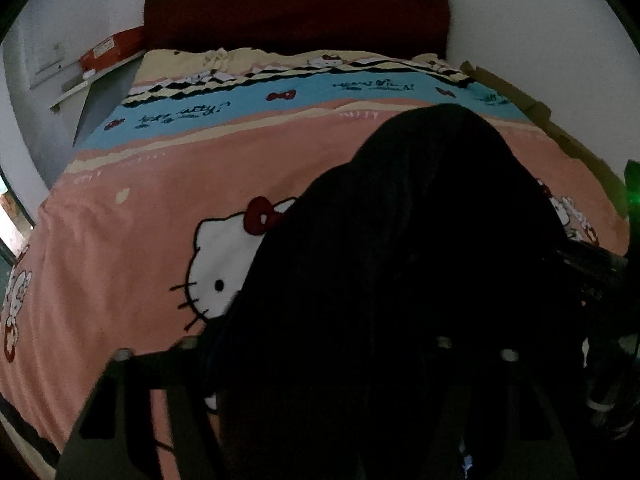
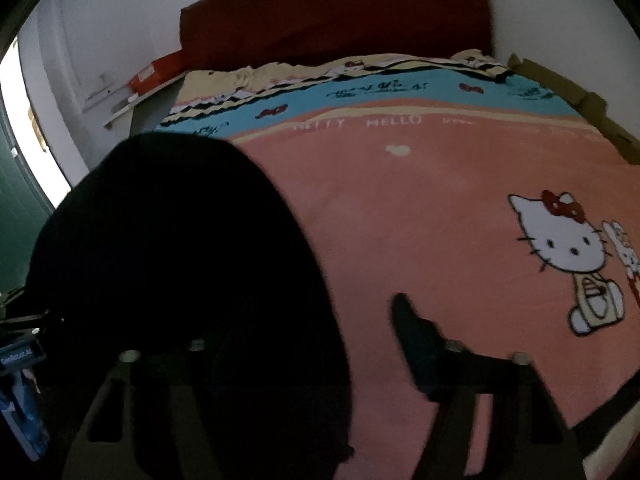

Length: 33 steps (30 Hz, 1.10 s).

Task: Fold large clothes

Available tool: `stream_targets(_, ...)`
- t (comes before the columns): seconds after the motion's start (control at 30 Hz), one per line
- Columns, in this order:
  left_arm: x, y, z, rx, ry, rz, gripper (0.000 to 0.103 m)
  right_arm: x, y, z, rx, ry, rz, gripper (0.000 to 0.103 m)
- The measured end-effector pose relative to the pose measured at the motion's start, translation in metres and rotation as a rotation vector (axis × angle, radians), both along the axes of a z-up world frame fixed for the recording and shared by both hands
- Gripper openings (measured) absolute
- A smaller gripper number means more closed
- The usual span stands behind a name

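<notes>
Black garment [image 1: 400, 280]: large, dark and matte, its folds lost in the dim light. It lies in a rounded heap on the near part of the bed and rises toward both of your grippers.

Bed cover [image 1: 160, 208]: soft, flat fabric, salmon pink over most of its area. A blue band [image 1: 248, 104] printed with dark script and red bows runs toward the head. Beyond that band lies a cream, black-edged wavy strip. White cartoon cats with red bows are printed on the pink part, one [image 1: 224, 264] partly hidden under the garment.

Headboard [image 1: 296, 12]: dark red, broad, with rounded corners, set against a plain white wall [image 1: 520, 20].

Orange box [image 1: 116, 48]: rectangular, on a pale shelf beside the bed's head.

Brown cardboard [image 2: 568, 92]: flat pieces along the far side of the bed.

Your left gripper [image 1: 320, 356]: the garment fills the gap between its fingers and covers the right one. You cannot tell from this view whether the pads are pressing the cloth.

Your right gripper [image 2: 320, 352]: its left finger is buried in the garment. Its right finger [image 2: 416, 336] stands bare over the pink cover, clear of the cloth. A grip cannot be told here either.
</notes>
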State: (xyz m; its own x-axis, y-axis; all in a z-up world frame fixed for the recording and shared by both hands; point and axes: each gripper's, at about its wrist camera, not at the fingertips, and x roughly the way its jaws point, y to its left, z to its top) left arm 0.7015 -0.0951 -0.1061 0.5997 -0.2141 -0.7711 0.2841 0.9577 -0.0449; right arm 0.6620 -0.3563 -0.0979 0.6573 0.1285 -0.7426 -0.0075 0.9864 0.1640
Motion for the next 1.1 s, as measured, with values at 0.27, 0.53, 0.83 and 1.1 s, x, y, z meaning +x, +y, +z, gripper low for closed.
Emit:
stream_targets(0.27, -0.043, 0.006, 0.024, 0.028, -0.033, -0.022, 0.012, -0.036, 0.027, 0.029, 0.009, -0.078, 0.162, 0.009)
stream_targets(0.53, -0.156, 0.048, 0.087, -0.061, -0.125, -0.054, 0.01, -0.163, 0.015, 0.104, 0.069, -0.194, 0.298, 0.007)
stream_targets(0.83, -0.285, 0.102, 0.115, -0.202, -0.169, -0.092, 0.01, -0.316, 0.015, 0.133, 0.182, -0.304, 0.336, 0.007)
stream_targets(1.1, -0.379, 0.122, 0.079, -0.172, -0.161, -0.129, 0.01, -0.406, 0.035, 0.112, 0.171, -0.259, 0.362, 0.007)
